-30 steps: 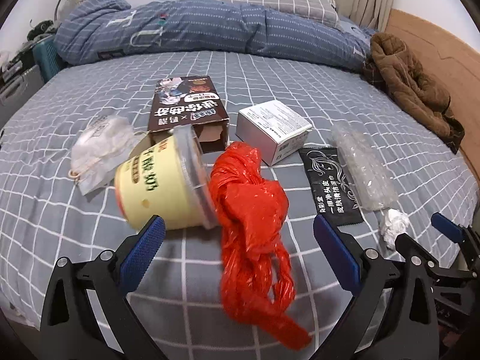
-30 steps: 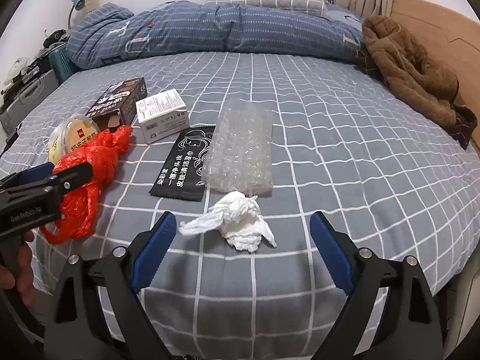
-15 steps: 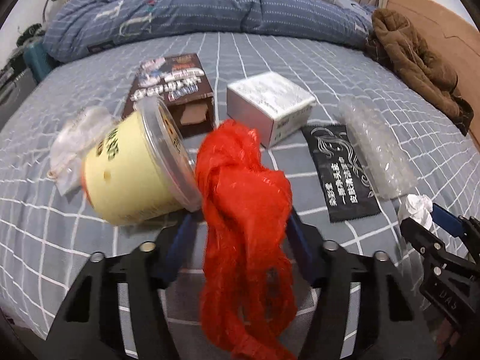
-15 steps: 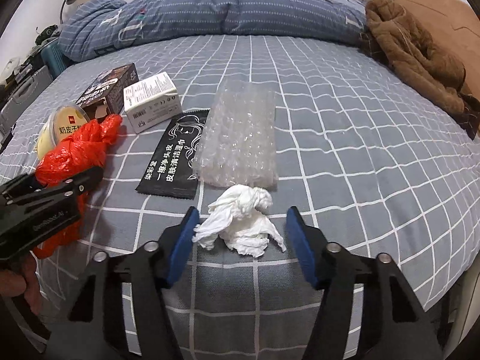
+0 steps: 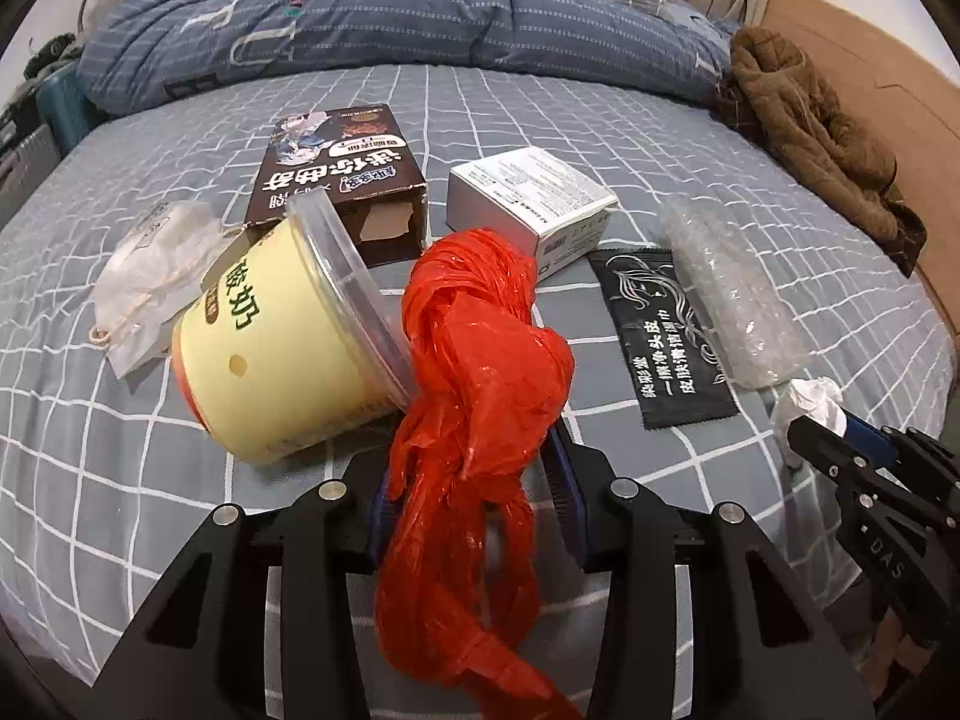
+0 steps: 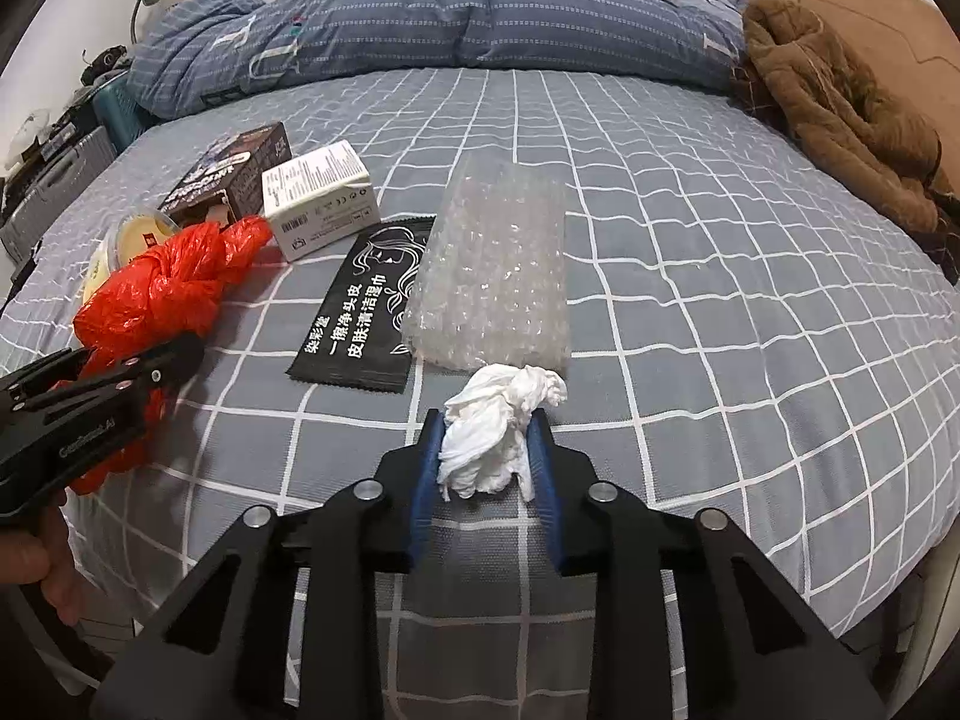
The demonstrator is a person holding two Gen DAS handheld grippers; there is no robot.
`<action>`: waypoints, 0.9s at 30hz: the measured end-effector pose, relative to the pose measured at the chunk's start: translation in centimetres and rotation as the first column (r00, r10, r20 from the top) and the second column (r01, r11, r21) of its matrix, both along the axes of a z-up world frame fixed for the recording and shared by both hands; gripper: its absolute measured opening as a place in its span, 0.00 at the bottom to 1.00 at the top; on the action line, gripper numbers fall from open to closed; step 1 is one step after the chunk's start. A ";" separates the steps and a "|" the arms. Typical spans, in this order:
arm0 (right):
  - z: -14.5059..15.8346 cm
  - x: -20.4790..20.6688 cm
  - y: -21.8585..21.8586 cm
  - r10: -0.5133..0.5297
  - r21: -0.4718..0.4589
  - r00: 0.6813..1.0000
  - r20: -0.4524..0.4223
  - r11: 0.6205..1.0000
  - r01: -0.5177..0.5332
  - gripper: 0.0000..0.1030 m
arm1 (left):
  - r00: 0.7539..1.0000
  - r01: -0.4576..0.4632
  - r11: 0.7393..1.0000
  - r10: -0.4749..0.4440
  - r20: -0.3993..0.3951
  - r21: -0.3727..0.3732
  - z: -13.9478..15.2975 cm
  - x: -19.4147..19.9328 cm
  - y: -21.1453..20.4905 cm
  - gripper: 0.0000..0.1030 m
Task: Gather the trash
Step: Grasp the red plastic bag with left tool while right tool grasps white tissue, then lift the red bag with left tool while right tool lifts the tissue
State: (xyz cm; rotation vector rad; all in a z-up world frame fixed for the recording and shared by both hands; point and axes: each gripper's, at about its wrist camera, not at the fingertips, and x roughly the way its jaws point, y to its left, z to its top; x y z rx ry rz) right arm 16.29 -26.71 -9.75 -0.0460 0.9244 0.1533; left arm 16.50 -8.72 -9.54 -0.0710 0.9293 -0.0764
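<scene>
Trash lies on a grey checked bed (image 5: pixel 600 120). My left gripper (image 5: pixel 474 498) is shut on a red plastic bag (image 5: pixel 480 360), which hangs down between the fingers; it also shows in the right wrist view (image 6: pixel 162 294). My right gripper (image 6: pixel 486 456) is shut on a crumpled white tissue (image 6: pixel 498 414), seen from the left wrist view (image 5: pixel 810 402) too. A yellow yogurt tub (image 5: pixel 282 348) lies on its side against the bag. A brown carton (image 5: pixel 342 174), a white box (image 5: pixel 534 198), a black wipe packet (image 6: pixel 366 312) and bubble wrap (image 6: pixel 498 264) lie beyond.
A clear plastic bag (image 5: pixel 150 276) lies left of the tub. A blue duvet (image 6: pixel 420 18) runs along the far side. A brown coat (image 6: pixel 840 102) lies at the right by the wooden headboard (image 6: pixel 888 12). Cases (image 6: pixel 54 180) stand left of the bed.
Both grippers moved forward and closed: the left one on the red bag, the right one on the white tissue. The tub tipped slightly.
</scene>
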 end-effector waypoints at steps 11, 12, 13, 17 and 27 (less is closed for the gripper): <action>1.4 -0.6 -0.7 0.025 0.073 0.999 0.028 0.997 -0.027 0.11 | 0.999 0.025 0.999 -0.024 0.027 -0.044 1.9 -1.6 0.0 0.36; 1.5 -0.7 -0.7 0.025 0.075 0.999 0.035 0.997 -0.028 0.11 | 0.999 0.029 0.999 -0.027 0.030 -0.046 2.1 -1.8 0.0 0.36; 1.7 -0.8 -0.7 0.025 0.077 0.999 0.041 0.997 -0.028 0.11 | 0.999 0.032 0.998 -0.030 0.035 -0.050 2.3 -2.0 0.0 0.35; 2.1 -1.1 -0.6 0.029 0.076 0.998 0.053 0.997 -0.033 0.11 | 0.998 0.043 0.997 -0.040 0.051 -0.068 2.9 -2.5 0.2 0.35; 1.9 -1.2 0.0 0.052 0.052 0.998 0.042 0.997 -0.054 0.11 | 0.999 0.020 1.000 -0.020 0.025 0.003 0.5 -2.8 -0.5 0.50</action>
